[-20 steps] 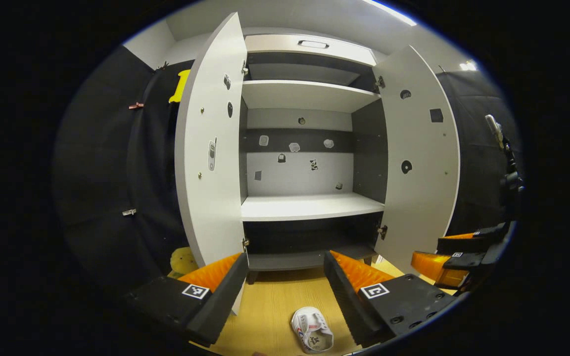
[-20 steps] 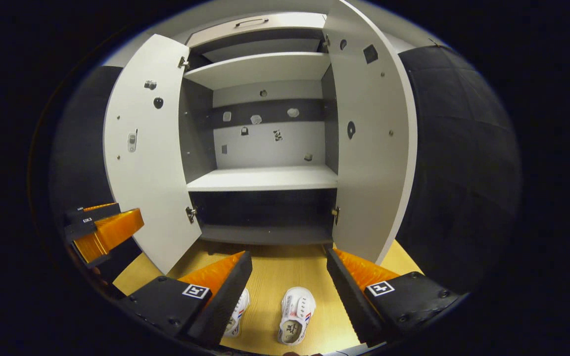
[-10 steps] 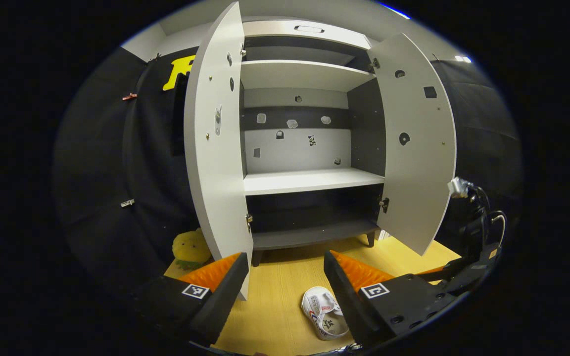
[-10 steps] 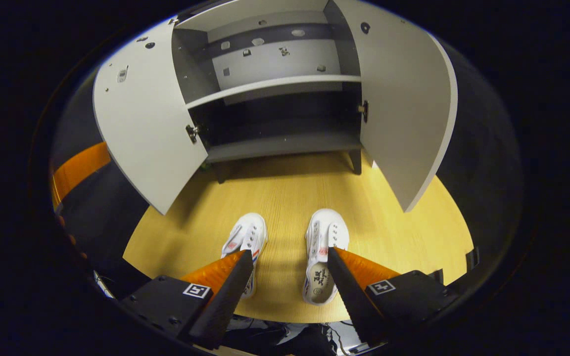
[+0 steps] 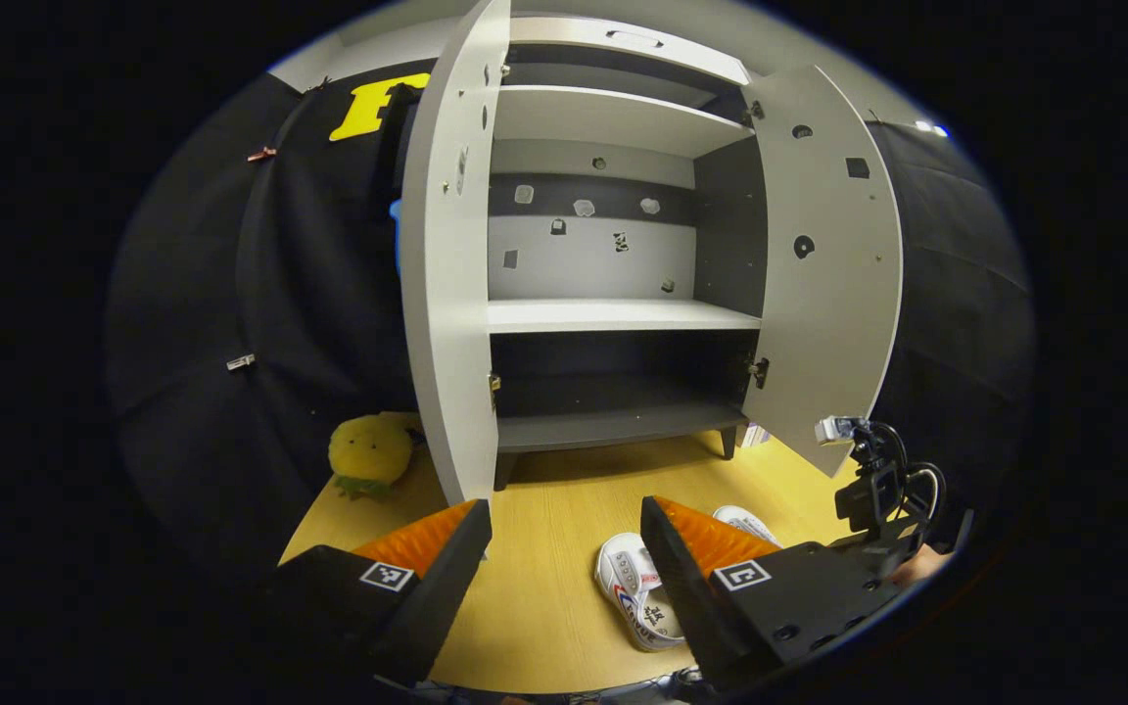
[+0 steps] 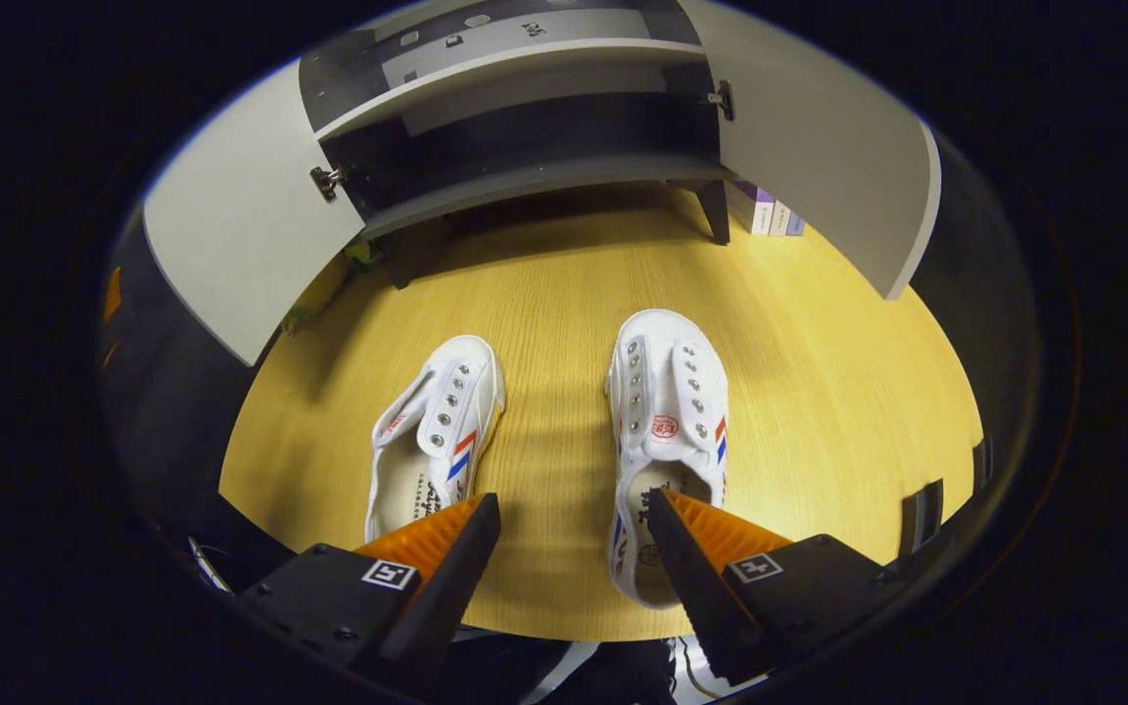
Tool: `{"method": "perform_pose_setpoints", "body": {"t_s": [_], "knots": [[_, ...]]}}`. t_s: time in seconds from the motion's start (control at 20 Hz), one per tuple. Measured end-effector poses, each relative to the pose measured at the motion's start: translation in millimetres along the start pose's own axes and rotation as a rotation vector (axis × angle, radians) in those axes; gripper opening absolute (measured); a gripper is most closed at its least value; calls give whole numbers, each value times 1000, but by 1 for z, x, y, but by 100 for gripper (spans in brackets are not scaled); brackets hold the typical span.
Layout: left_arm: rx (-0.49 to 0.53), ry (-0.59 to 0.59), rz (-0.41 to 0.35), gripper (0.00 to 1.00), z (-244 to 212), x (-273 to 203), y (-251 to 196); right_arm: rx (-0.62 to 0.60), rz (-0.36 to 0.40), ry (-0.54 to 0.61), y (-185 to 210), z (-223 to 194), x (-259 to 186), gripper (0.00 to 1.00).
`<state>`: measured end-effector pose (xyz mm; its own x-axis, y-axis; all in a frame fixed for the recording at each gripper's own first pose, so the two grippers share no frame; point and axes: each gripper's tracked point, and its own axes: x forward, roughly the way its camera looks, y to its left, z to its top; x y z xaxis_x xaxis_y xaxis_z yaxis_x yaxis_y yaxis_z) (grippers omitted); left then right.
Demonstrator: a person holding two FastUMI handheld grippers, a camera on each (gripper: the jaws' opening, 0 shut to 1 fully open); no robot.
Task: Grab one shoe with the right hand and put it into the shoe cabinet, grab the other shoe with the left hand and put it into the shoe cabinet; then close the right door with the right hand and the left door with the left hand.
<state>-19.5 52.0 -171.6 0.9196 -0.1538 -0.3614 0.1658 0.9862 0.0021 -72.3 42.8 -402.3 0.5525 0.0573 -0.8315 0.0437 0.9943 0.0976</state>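
Nothing stowed yet: both white canvas sneakers [image 6: 667,431] [image 6: 437,436] side by side on the wooden floor [image 6: 819,392] before the shoe cabinet [image 5: 613,313], doors wide, right gripper [image 6: 574,529] and left gripper [image 5: 564,534] spread, empty.

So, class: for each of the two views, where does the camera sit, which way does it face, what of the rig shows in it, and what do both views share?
Left gripper view: rides the left hand-held gripper, facing the open cabinet nearly level; its open fingers show below, the right hand-held gripper farther right.
Right gripper view: rides the right hand-held gripper, tilted down at two shoes on the floor; its open fingers show below.
Shared: cabinet, both doors, floor, shoes.
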Motion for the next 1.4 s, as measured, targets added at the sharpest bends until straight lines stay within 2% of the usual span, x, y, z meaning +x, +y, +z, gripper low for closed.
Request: {"method": "perform_pose_setpoints", "body": {"t_s": [0.25, 0.45, 0.55, 0.65, 0.75, 0.8, 0.85, 0.9, 1.05, 1.1, 1.2, 1.4], "knots": [[-20, 8, 38, 95, -13, -9, 20, 86, 16, -13, 2, 7, 24, 97], [-58, 40, 78, 95, -28, -13, 36, 90, -32, -10, -3, 12, 44, 93], [-82, 45, 92, 95, -31, -15, 41, 115, -53, -30, -6, 20, 50, 78], [-89, 49, 100, 95, -33, -16, 44, 130, -80, -36, -10, 24, 56, 72], [-71, 50, 101, 95, -34, -14, 44, 133, -126, -43, -19, 26, 59, 60], [-57, 49, 99, 95, -33, -13, 43, 138, -142, -48, -24, 28, 59, 42], [-42, 46, 90, 95, -33, -12, 40, 140, -150, -50, -28, 27, 59, 34], [-28, 46, 80, 95, -33, -11, 36, 146, -155, -53, -30, 28, 58, 19], [-6, 49, 47, 95, -34, -7, 23, 144, -151, -48, -30, 28, 59, 15], [-5, 49, 37, 95, -34, -6, 17, 133, -142, -50, -28, 27, 60, 9], [2, 49, 22, 95, -34, -4, 9, 126, -143, -60, -27, 30, 61, 6], [22, 56, -1, 95, -33, 0, -4, 138, -127, -123, -29, 48, 45, 5]]}}
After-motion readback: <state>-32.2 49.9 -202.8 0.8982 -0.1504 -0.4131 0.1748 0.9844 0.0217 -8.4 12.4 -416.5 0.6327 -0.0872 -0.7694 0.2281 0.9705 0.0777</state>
